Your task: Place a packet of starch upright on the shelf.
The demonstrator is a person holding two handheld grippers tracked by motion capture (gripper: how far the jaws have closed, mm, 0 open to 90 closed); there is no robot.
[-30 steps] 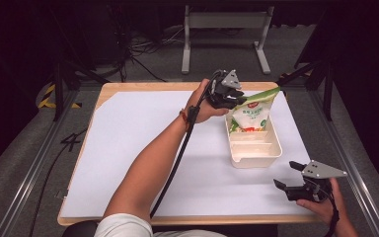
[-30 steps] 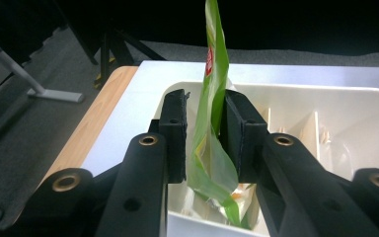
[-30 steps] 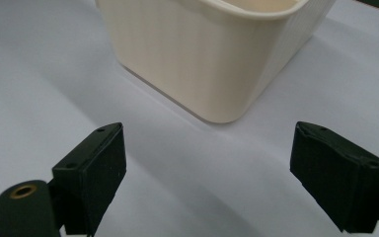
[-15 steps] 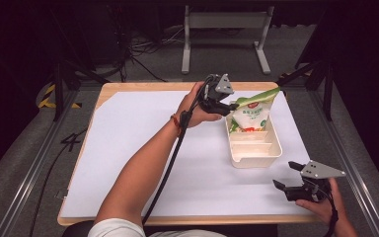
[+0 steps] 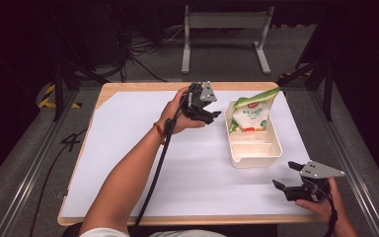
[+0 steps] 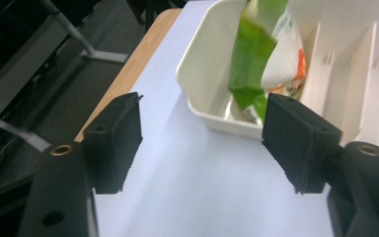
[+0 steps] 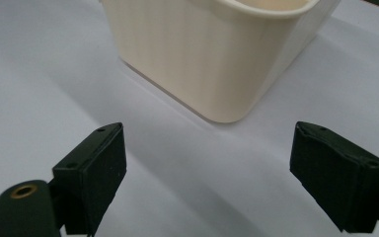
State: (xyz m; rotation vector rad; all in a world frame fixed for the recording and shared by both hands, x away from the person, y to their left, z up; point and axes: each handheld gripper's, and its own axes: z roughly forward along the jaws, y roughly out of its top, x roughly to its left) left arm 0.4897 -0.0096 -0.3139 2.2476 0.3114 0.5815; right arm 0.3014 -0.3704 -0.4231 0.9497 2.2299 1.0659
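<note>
Left gripper (image 5: 216,114) hovers above the white-covered wooden tabletop (image 5: 128,148), just left of the tray; fingers (image 6: 113,143) apart, holding nothing. Green-and-white printed snack pouch (image 5: 250,114) stands tilted in the far compartment of the cream plastic divided tray (image 5: 256,158). Nearer compartments look empty. Right gripper (image 5: 287,177) low at the near right edge, fingers (image 7: 91,170) apart, unloaded. Placement looks done; no further item seen.

A wood-edged worktop (image 5: 128,91) under a white sheet (image 5: 128,148) stands on a grey floor (image 5: 24,148) in a dark room. Beyond it sit a grey metal frame (image 5: 224,19) and loose cables (image 5: 143,47); yellow-black tape (image 5: 47,96) marks the floor at left.
</note>
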